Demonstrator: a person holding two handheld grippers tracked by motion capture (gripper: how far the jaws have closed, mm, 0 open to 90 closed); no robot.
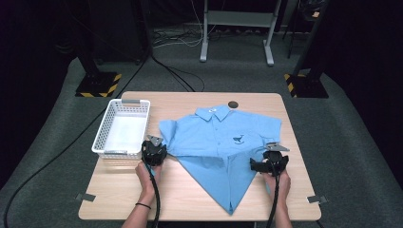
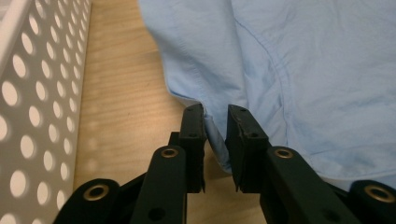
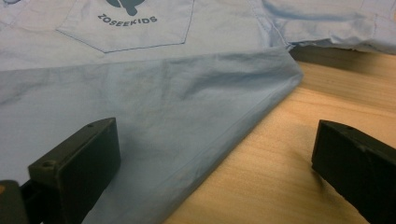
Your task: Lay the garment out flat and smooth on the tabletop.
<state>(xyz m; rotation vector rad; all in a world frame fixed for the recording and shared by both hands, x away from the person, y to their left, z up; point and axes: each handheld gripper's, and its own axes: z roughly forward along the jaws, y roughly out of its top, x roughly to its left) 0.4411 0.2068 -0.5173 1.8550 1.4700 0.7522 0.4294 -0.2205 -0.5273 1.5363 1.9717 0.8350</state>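
A light blue short-sleeved shirt (image 1: 218, 137) lies face up on the wooden table (image 1: 190, 199), its lower part folded into a point toward the front edge. A dark printed logo marks its chest pocket (image 3: 126, 23). My left gripper (image 1: 154, 151) is at the shirt's left sleeve edge. In the left gripper view the left gripper (image 2: 215, 116) has its jaws slightly apart, and the sleeve hem (image 2: 217, 144) lies loose in the gap. My right gripper (image 1: 271, 159) is at the shirt's right side; the right gripper (image 3: 215, 133) is wide open and straddles the folded edge (image 3: 243, 121).
A white perforated basket (image 1: 102, 137) stands empty at the table's left, close beside the left gripper; its wall (image 2: 28, 93) shows in the left gripper view. A round cable hole (image 1: 233, 104) sits at the table's far edge. Stands and cables are on the floor beyond.
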